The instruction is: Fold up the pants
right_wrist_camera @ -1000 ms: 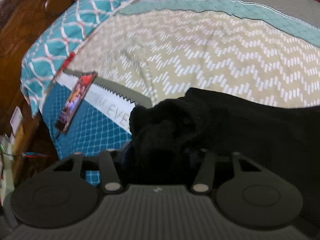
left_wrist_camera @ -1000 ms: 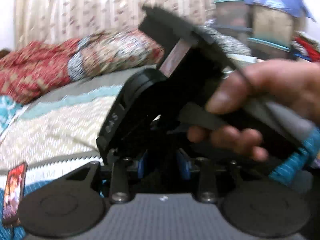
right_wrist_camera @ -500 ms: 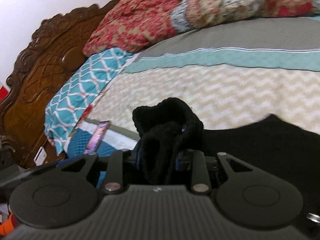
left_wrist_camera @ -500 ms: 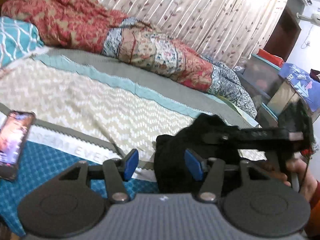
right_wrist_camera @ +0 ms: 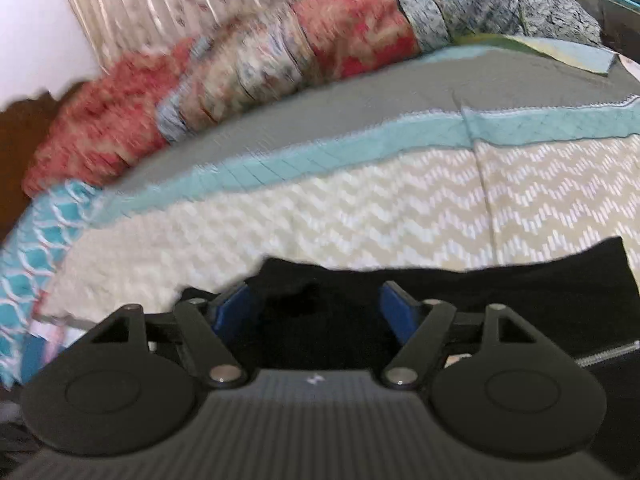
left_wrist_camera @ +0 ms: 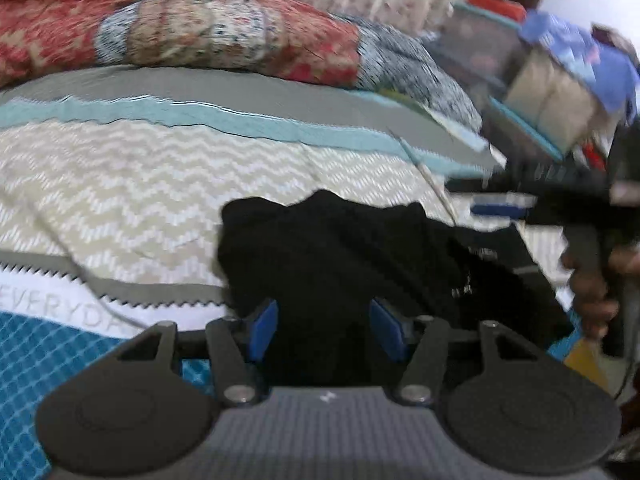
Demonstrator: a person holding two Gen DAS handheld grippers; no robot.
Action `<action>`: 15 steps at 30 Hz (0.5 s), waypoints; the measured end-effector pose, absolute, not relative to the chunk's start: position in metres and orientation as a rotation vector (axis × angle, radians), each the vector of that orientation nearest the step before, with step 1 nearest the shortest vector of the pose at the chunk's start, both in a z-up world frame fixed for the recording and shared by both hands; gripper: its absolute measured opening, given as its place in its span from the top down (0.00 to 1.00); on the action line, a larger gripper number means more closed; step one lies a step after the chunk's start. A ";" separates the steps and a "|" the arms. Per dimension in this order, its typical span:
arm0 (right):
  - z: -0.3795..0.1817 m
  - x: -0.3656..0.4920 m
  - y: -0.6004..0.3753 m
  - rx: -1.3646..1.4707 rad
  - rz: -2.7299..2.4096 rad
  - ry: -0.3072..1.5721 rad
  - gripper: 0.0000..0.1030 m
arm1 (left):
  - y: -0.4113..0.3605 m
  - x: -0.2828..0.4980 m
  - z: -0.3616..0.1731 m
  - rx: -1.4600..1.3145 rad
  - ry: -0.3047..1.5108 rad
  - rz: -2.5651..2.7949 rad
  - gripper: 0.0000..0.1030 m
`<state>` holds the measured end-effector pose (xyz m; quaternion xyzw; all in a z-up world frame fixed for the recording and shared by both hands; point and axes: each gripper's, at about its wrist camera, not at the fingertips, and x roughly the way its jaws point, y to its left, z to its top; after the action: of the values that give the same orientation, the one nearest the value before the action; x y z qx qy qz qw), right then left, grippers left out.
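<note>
The black pants [left_wrist_camera: 360,248] lie bunched on the zigzag-patterned bedspread [left_wrist_camera: 140,184]. My left gripper [left_wrist_camera: 324,332] hangs right over their near edge. Dark cloth fills the gap between its blue pads [left_wrist_camera: 262,332], which stand apart and do not press on it. In the right wrist view the pants [right_wrist_camera: 500,292] spread out to the right. My right gripper [right_wrist_camera: 316,308] is over their crumpled end with its jaws opening wide, cloth between them but not pinched. The left wrist view shows that gripper's blue pad [left_wrist_camera: 500,204] and the hand [left_wrist_camera: 592,280] holding it.
Rolled red and grey quilts [left_wrist_camera: 200,28] line the far side of the bed before a curtain. Stacked boxes [left_wrist_camera: 552,92] stand beyond the bed's right end. A teal pillow [right_wrist_camera: 36,240] and a wooden headboard [right_wrist_camera: 16,128] lie to the left.
My right gripper was shut on a bunch of the pants and has let it go, with jaws now wide. My left gripper has swung over the pants, and the phone has left view.
</note>
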<state>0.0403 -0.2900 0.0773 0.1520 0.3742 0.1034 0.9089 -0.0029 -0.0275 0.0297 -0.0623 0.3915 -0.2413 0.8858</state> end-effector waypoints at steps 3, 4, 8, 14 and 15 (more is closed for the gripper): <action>0.084 0.033 -0.274 0.290 0.316 0.740 0.35 | -0.047 -0.002 0.022 -0.032 0.826 -0.490 0.49; 0.082 0.033 -0.268 0.294 0.354 0.748 0.37 | -0.054 -0.002 0.016 0.017 0.836 -0.474 0.49; 0.044 0.043 -0.243 0.239 0.411 0.863 0.48 | -0.065 0.008 -0.007 0.071 0.908 -0.444 0.47; 0.017 0.056 -0.265 0.264 0.299 0.916 0.62 | -0.059 0.008 -0.005 0.060 0.912 -0.450 0.47; 0.024 0.050 -0.267 0.257 0.288 0.897 0.60 | -0.057 0.006 -0.001 0.055 0.910 -0.450 0.46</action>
<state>0.0502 -0.2666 0.0239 0.1236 0.4309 0.1382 0.8832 0.0058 -0.0569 -0.0012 0.0263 0.4355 -0.2156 0.8736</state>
